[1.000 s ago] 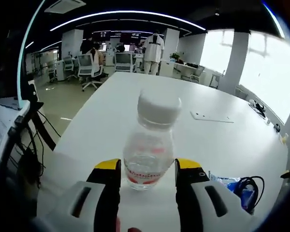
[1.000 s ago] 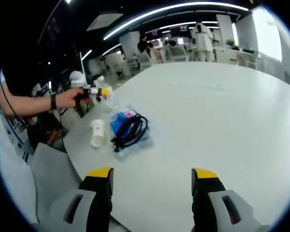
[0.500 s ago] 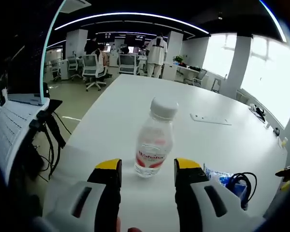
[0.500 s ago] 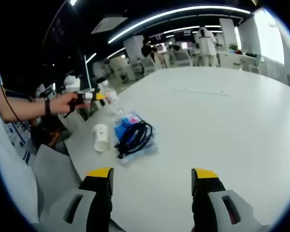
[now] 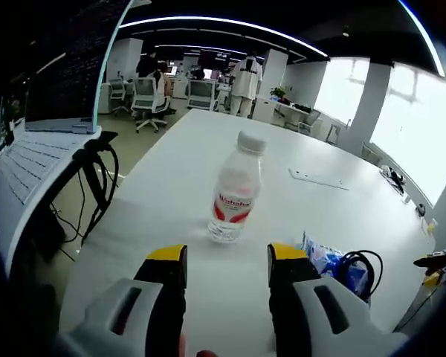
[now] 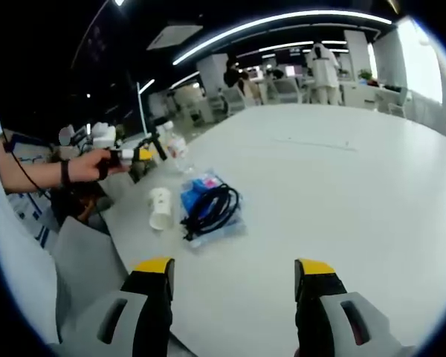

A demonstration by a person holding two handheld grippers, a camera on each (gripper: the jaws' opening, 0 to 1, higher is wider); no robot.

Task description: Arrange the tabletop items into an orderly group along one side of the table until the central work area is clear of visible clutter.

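L gripper (image 5: 227, 260) has let go of the water bottle (image 5: 235, 189) and backed off – a sec ago the bottle sat between its jaws, now it stands upright on the table (image 5: 171, 171) near the edge, clear of the parted, empty jaws. So the bottle looks placed. R gripper (image 6: 234, 277) hangs spread and empty over bare table. Beside the bottle: blue packet w/ black cable (image 6: 210, 207) on top, then a paper cup (image 6: 160, 207) on its side – prob next to tidy.

Clear glossy plastic bottle (image 5: 235, 190); smooth matt white table (image 5: 342, 216); paper cup (image 6: 160, 207)
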